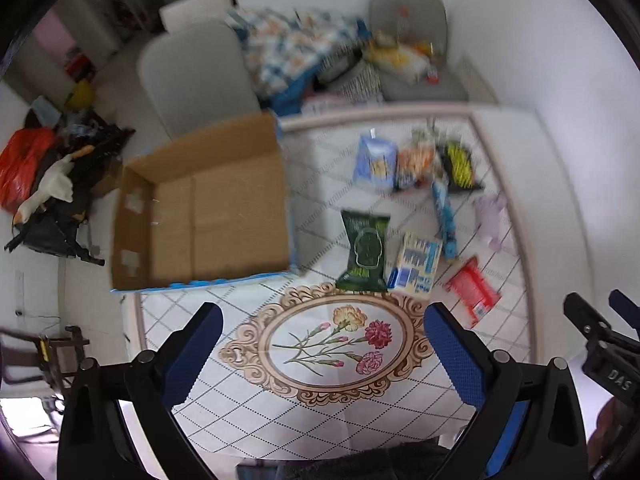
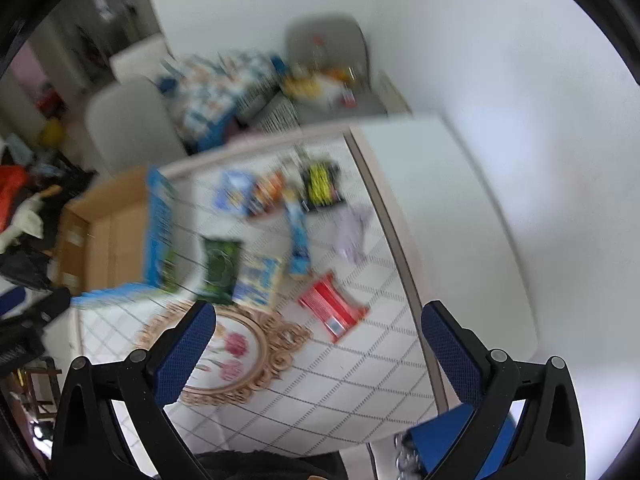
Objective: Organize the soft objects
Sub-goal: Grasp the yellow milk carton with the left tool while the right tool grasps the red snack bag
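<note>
Soft packets (image 1: 363, 251) flat beside empty box (image 1: 208, 208)

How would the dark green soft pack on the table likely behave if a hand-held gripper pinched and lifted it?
The dark green pack lies flat with a glossy wrapper, so it is probably light, may sag when lifted by one end, and could slip between the pads. It looks unlikely to roll.

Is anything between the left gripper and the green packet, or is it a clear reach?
Nothing visible blocks it. The left gripper is open above bare tablecloth, and the green packet lies straight ahead, with the yellow-blue packet touching its right side.
</note>
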